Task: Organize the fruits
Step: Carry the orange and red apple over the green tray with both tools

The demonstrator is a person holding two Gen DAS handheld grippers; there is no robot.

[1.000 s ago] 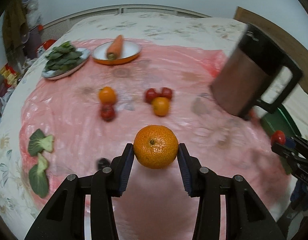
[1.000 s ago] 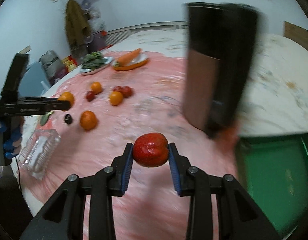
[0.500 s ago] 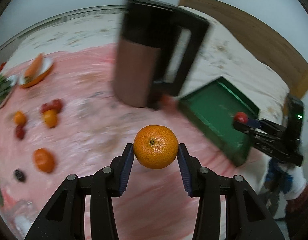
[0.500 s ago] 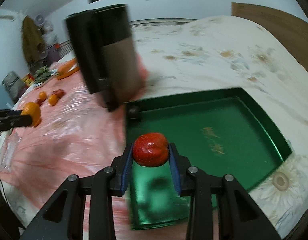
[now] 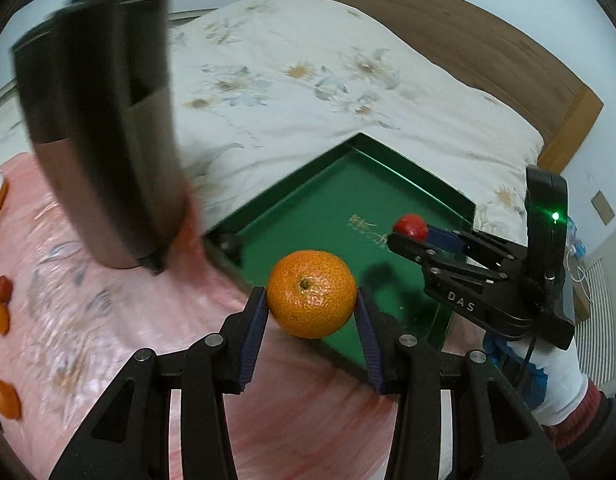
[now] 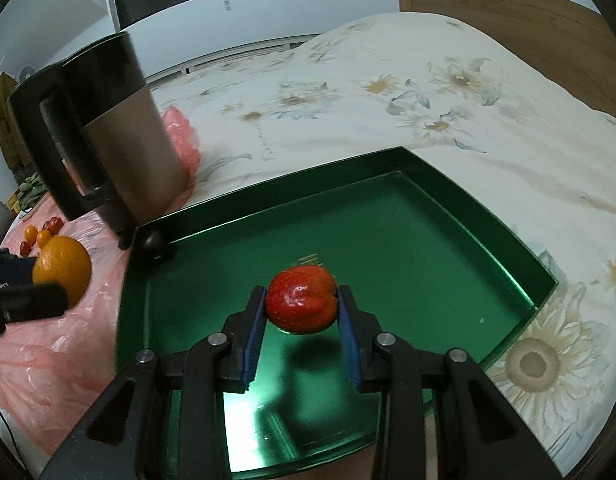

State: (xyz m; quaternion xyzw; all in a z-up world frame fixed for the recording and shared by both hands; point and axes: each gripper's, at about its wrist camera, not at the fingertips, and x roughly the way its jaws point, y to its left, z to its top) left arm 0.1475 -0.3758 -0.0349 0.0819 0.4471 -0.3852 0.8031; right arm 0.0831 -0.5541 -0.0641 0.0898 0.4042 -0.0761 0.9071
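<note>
We have our left gripper (image 5: pixel 311 312) clamped on a round orange (image 5: pixel 312 294), its skin bright and pitted, the dark stem dimple facing us, held just above the near edge of the green tray (image 5: pixel 440 196). Our right gripper (image 6: pixel 300 312) is squeezed on a glossy red fruit (image 6: pixel 300 304) with fine speckles and a lobed top, hanging over the tray's middle, its shadow on the floor below. A small dark round fruit (image 6: pixel 151 240) sits in the tray's far-left corner. A kettle (image 6: pixel 107 128) stands just beside the tray on the pink sheet (image 6: pixel 47 360).
</note>
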